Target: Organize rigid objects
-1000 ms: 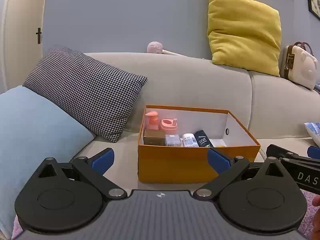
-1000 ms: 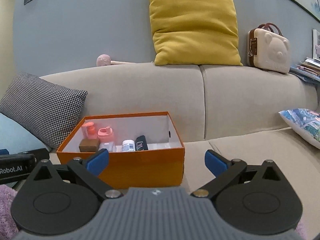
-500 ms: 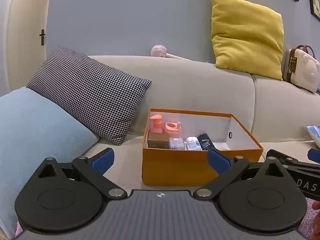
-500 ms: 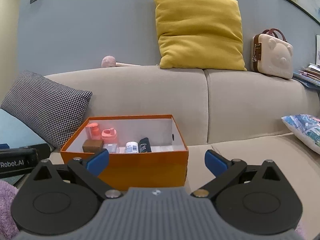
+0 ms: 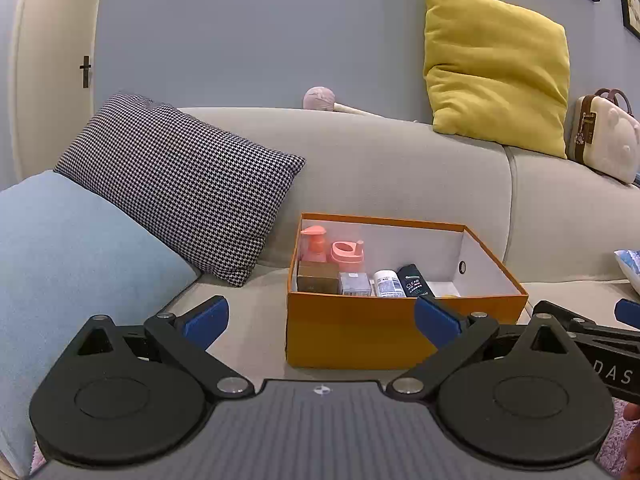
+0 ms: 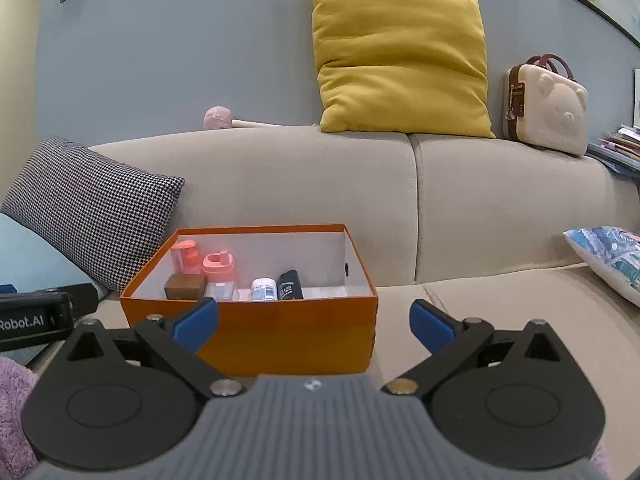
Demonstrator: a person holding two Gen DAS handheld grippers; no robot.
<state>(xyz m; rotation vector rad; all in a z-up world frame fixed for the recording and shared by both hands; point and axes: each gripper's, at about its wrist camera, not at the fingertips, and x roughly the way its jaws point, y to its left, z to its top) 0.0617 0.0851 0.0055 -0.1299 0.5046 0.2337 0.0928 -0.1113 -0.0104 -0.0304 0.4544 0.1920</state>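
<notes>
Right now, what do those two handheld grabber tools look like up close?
Both look alike: the left gripper and right gripper each have a ribbed grey body, two round black discs, black linkage arms with silver pivots, and blue-padded fingers. White lettering marks their black sides.

in both wrist views the whole scene has slid downward in the frame over the last second. in the left wrist view the orange box (image 5: pixel 404 328) now sits lower and further right of centre, its front wall partly behind the right blue pad of the left tool (image 5: pixel 322 322), and the houndstooth pillow (image 5: pixel 180 188) has drifted toward the middle. in the right wrist view the box (image 6: pixel 256 332) has dropped toward the right tool (image 6: pixel 314 326), and the yellow cushion (image 6: pixel 400 60) sits lower and further right.
</notes>
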